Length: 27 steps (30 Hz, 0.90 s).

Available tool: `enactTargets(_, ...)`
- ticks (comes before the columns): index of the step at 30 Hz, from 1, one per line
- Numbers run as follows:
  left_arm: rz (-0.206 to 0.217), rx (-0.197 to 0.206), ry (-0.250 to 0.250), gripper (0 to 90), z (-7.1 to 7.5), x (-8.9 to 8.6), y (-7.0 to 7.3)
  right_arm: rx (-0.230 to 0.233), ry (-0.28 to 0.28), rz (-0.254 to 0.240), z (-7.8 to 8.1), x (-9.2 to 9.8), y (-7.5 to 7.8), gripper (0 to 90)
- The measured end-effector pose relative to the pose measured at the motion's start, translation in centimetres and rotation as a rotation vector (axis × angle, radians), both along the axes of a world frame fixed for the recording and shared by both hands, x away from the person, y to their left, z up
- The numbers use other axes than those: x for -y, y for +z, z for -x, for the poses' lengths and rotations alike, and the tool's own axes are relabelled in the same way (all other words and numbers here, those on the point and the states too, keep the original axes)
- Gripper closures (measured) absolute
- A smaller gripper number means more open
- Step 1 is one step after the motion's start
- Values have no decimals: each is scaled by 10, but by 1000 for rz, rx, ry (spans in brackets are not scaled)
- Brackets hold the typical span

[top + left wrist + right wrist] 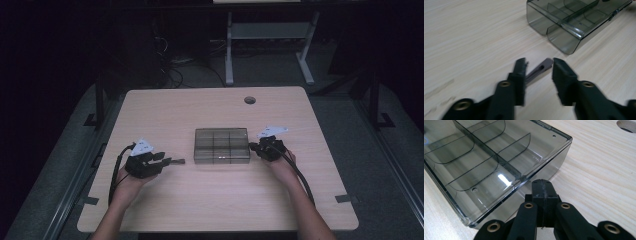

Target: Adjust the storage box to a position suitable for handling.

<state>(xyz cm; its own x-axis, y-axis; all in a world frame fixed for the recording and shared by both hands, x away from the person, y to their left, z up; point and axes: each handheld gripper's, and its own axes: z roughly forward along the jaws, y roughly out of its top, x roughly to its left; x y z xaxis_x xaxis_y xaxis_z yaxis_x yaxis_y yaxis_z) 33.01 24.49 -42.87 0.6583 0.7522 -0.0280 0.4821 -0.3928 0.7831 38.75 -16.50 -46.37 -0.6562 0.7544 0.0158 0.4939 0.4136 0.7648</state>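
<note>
Left gripper point(539, 68): jaws around clip point(539, 70), grip unclear.
Right gripper point(543, 188): clenched, empty, touching box point(486, 170).
Left: clip into box.

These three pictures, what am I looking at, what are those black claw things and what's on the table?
A person holds two hand tools, each with two black jaws. One picture looks down from above the table; the other two come from cameras riding on each tool. A smoky clear box with compartments sits mid-table. The left gripper has a small grey clip between its jaws, partly closed; whether they press it I can't tell. The right gripper is shut, holding nothing, at the box's edge.
</note>
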Motion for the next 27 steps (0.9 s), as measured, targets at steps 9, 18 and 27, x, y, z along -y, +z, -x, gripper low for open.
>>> enactTargets(9, -21, -31, -8, 899, -32, 22, -2, -7, -3, -10, -2, 3, -1, 899)
enactTargets(18, -67, -67, -30, 899, -56, 44, -14, -20, 8, -4, -13, 7, 0, 899)
enactTargets(27, -93, -77, -39, 899, -74, 59, -23, -53, -9, -38, -22, 12, -8, 899)
